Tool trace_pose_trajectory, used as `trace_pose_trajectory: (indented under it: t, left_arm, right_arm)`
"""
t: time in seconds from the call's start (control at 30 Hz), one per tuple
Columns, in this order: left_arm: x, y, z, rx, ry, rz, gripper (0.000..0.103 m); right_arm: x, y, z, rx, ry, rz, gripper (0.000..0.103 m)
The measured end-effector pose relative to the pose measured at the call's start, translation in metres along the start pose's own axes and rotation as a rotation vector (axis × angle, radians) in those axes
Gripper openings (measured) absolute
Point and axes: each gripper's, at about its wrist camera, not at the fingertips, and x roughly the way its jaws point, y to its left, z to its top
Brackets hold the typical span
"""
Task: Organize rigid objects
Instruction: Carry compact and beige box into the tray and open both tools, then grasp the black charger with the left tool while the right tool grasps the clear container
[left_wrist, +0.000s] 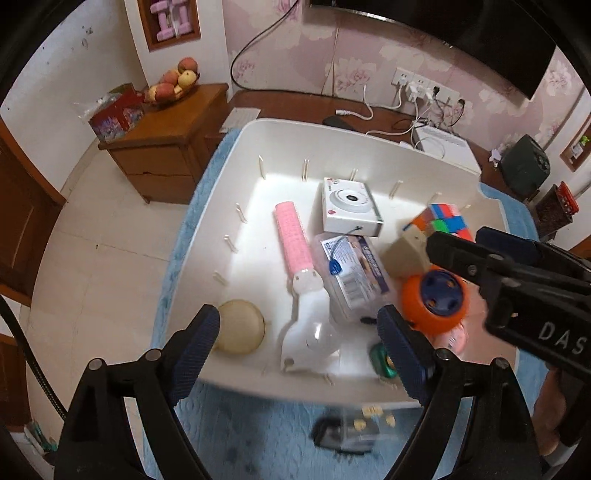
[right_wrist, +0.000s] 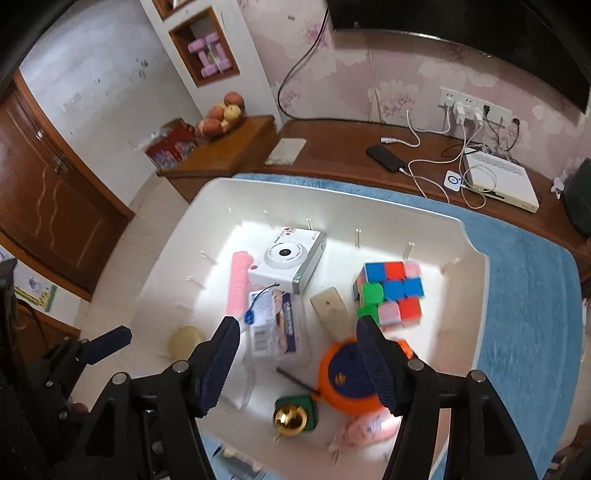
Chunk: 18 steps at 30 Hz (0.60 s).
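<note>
A white bin (left_wrist: 236, 177) (right_wrist: 476, 295) on a blue mat holds a camera box (left_wrist: 349, 206) (right_wrist: 286, 260), a pink roller (left_wrist: 293, 234) (right_wrist: 238, 282), a clear packet (left_wrist: 351, 275) (right_wrist: 273, 325), a colour cube (left_wrist: 445, 218) (right_wrist: 391, 293), a wooden block (left_wrist: 404, 253) (right_wrist: 330, 312), an orange and blue disc (left_wrist: 436, 299) (right_wrist: 347, 378), a beige round piece (left_wrist: 240, 326) (right_wrist: 184, 341) and a white fan (left_wrist: 308, 332). My left gripper (left_wrist: 297, 354) is open above the bin's near side. My right gripper (right_wrist: 295, 367) is open and empty above the disc and packet; it also shows in the left wrist view (left_wrist: 458, 243).
A small clear box (left_wrist: 354, 428) with yellow bits lies on the blue mat (left_wrist: 258, 435) in front of the bin. A gold ball on a green base (right_wrist: 293, 417) and a pink soft item (right_wrist: 369, 428) lie at the bin's near edge. A wooden cabinet (left_wrist: 166, 147) stands at left.
</note>
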Motion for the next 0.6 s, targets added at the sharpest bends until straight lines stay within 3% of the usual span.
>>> trace_pose_trajectory:
  t: [0.37, 0.6]
  left_arm:
    - [-0.077, -0.012, -0.041, 0.015, -0.116, 0.01, 0.089]
    - [-0.109, -0.018, -0.068, 0.006, -0.159, -0.011, 0.09]
  right_arm:
    - [-0.077, -0.007, -0.05, 0.067, -0.066, 0.099, 0.067]
    - [-0.111, -0.003, -0.074, 0.043, -0.093, 0.128, 0.068]
